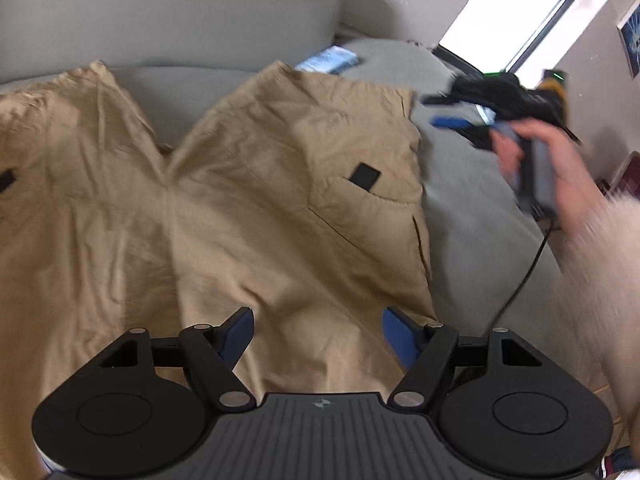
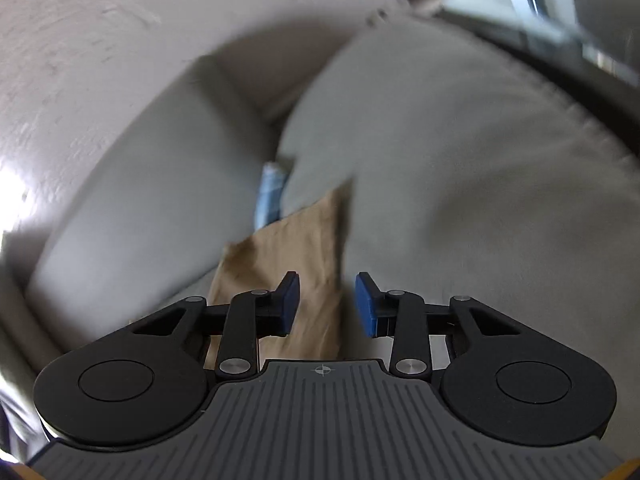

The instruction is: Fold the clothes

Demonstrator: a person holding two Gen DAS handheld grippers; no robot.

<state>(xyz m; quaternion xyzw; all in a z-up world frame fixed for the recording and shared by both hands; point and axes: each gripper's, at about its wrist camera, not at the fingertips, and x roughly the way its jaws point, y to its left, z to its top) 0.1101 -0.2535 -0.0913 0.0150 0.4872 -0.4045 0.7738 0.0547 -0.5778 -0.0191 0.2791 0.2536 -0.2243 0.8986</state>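
Lying spread flat on the sofa [image 1: 208, 80], tan shorts [image 1: 248, 184] look soft & light, best pinched at hem/waistband w/ both hand-held grippers, left [image 1: 318, 334] & right [image 2: 327, 304], gaping wide, empty.

This is a home — a living room, by the look of it. A grey upholstered sofa [image 1: 160, 12] fills most of both views, with a tall back cushion and a soft seat cushion [image 2: 460, 168] beside it. Tan shorts [image 1: 260, 200] lie spread flat across the seat, and a light blue packet [image 1: 328, 60] is wedged in the gap between the cushions. Behind the sofa rises a plain pale wall [image 2: 120, 12]. A bright window [image 1: 516, 16] with a dark frame lets in daylight, and a picture [image 1: 632, 36] hangs on the wall next to it — ordinary domestic furnishing throughout.
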